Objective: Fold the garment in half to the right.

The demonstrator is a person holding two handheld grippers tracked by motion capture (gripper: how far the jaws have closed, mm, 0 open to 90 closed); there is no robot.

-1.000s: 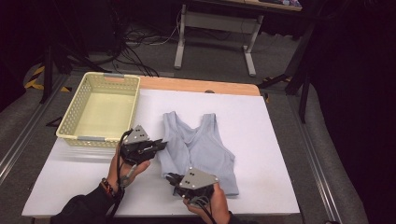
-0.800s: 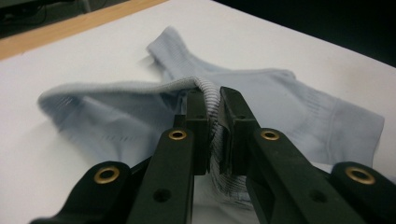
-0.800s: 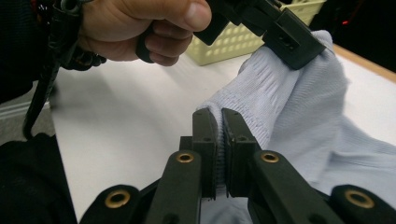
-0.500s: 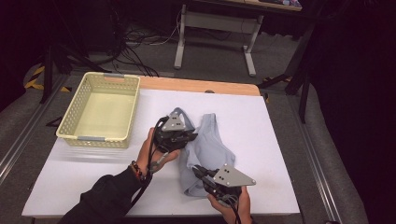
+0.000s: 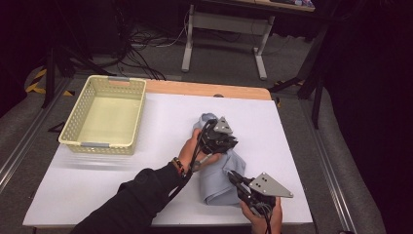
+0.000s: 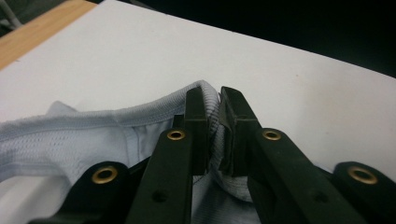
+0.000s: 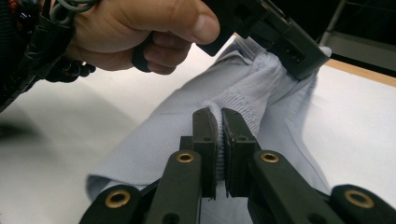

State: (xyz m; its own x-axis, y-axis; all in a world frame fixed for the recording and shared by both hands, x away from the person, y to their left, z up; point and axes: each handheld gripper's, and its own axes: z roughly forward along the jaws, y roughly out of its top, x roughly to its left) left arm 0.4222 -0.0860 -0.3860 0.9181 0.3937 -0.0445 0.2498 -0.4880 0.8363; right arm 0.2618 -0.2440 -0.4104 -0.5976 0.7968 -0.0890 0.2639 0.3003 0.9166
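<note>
Pale blue mesh vest (image 5: 219,168) lying half-folded near the middle of the white table (image 5: 97,180), being pinched at its edges by left gripper (image 5: 225,142) and right gripper (image 5: 238,184). Left jaws just easing apart on the hem: risking slippage, letting the fold collapse; pulling unevenly, risking skewed layers.

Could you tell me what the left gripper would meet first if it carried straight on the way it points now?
Apart from the grey top pinched in the left gripper, probably just bare white table; beyond it looks free to the far edge, though depth is hard to judge.
</note>
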